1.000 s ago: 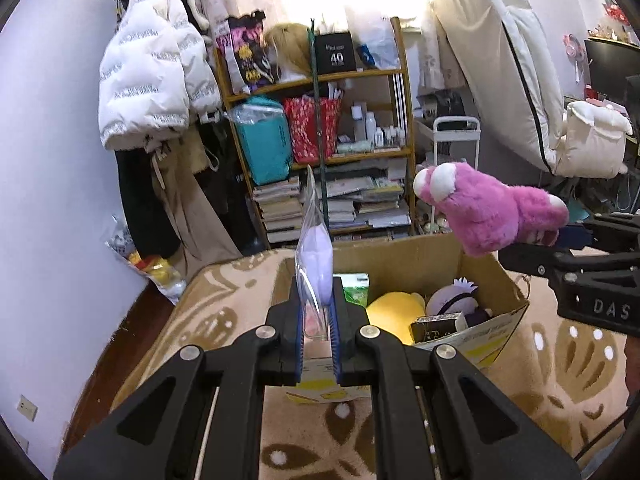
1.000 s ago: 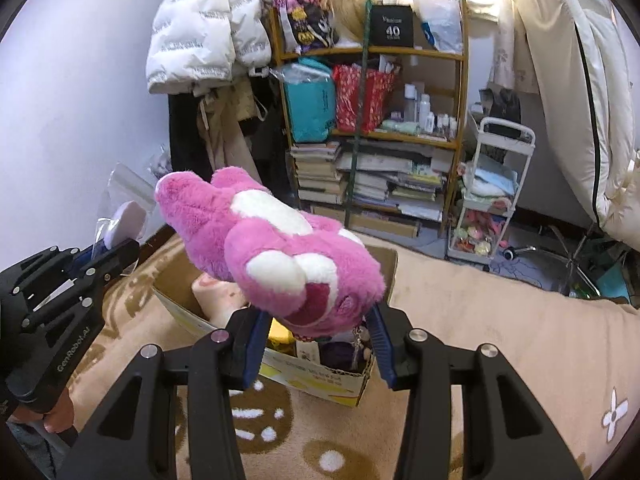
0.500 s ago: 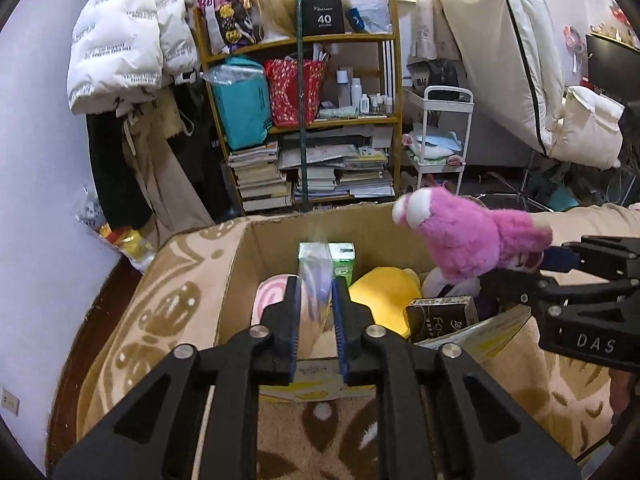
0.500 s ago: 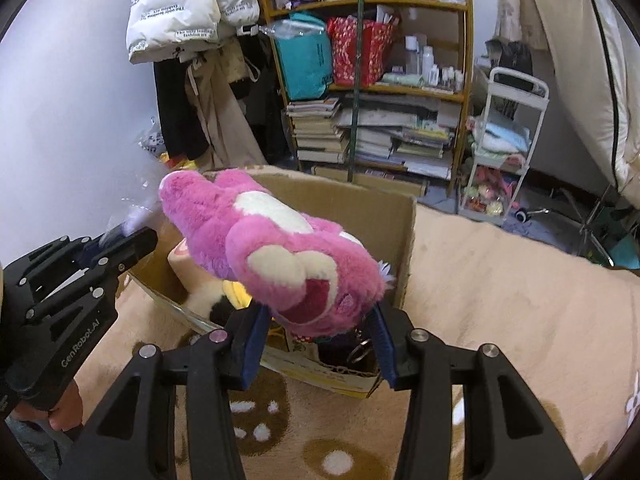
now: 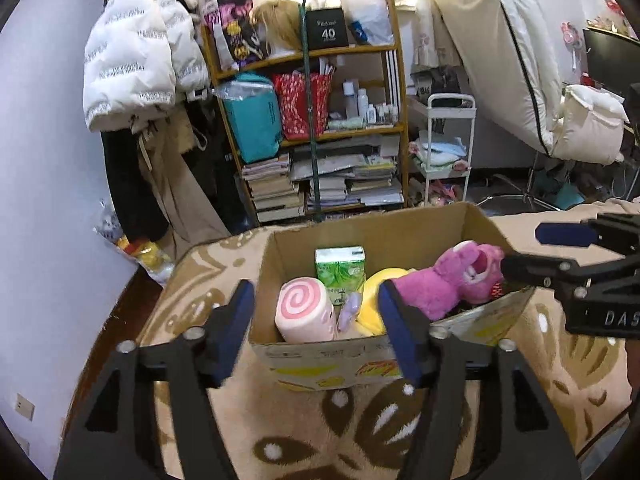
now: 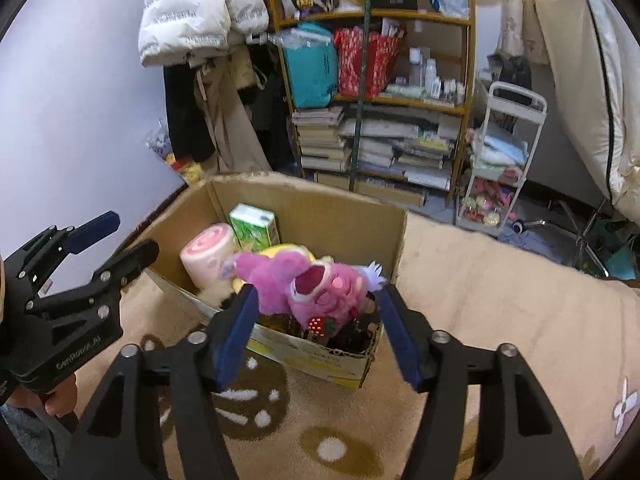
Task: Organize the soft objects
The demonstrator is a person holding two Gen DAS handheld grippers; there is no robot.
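Observation:
An open cardboard box [image 5: 328, 356] [image 6: 320, 208] sits on a beige patterned blanket. Inside lie a pink plush bear [image 5: 448, 280] [image 6: 316, 284], a pink swirl roll plush [image 5: 304, 312] [image 6: 208, 256], a yellow plush [image 5: 380, 288], a green tissue pack [image 5: 340, 268] [image 6: 256, 228] and a small clear bag with a lilac item [image 5: 347, 312]. My left gripper [image 5: 316, 320] [image 6: 120, 236] is open and empty over the box's near left side. My right gripper [image 6: 316, 320] [image 5: 532, 250] is open and empty just above the bear.
A wooden shelf [image 5: 312, 120] with books, bags and bottles stands behind the box. White jackets [image 5: 132, 60] hang at the left. A white trolley [image 5: 448, 152] and a cream cover [image 5: 500, 52] are at the right. The blanket [image 6: 500, 300] spreads around the box.
Both grippers have opened. The pink bear dropped from my right gripper into the box. The clear bag left my left gripper and lies in the box.

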